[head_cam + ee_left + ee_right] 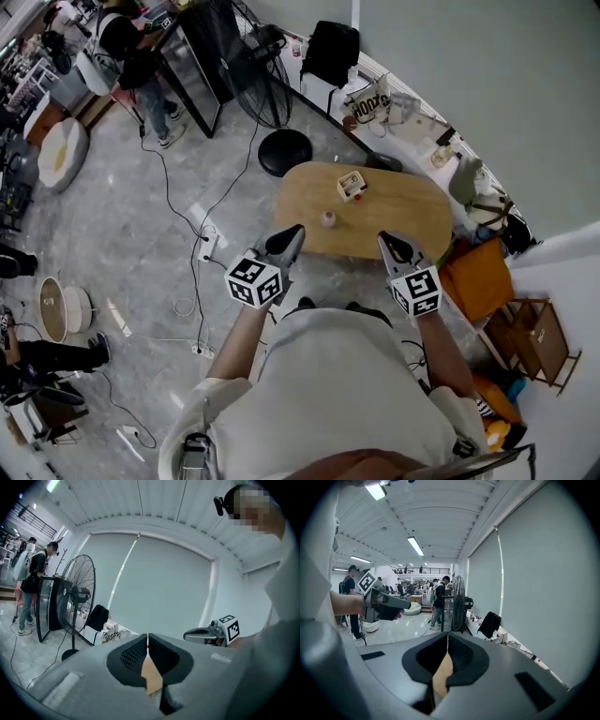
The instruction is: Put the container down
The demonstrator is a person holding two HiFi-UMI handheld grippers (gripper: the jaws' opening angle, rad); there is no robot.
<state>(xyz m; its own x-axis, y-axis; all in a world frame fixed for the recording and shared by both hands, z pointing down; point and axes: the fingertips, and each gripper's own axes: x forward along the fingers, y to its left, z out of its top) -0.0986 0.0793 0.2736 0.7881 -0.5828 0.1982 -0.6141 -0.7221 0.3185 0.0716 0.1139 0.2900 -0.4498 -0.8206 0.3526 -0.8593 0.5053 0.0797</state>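
— What's the small pink thing [328, 218] on the table [412, 220]?
— Too small to tell. The container [352, 186] at its one o'clock shows no detail either.
— And at eight o'clock in the head view?
— A person's legs [52, 354], the rest cut off by the picture's left edge.
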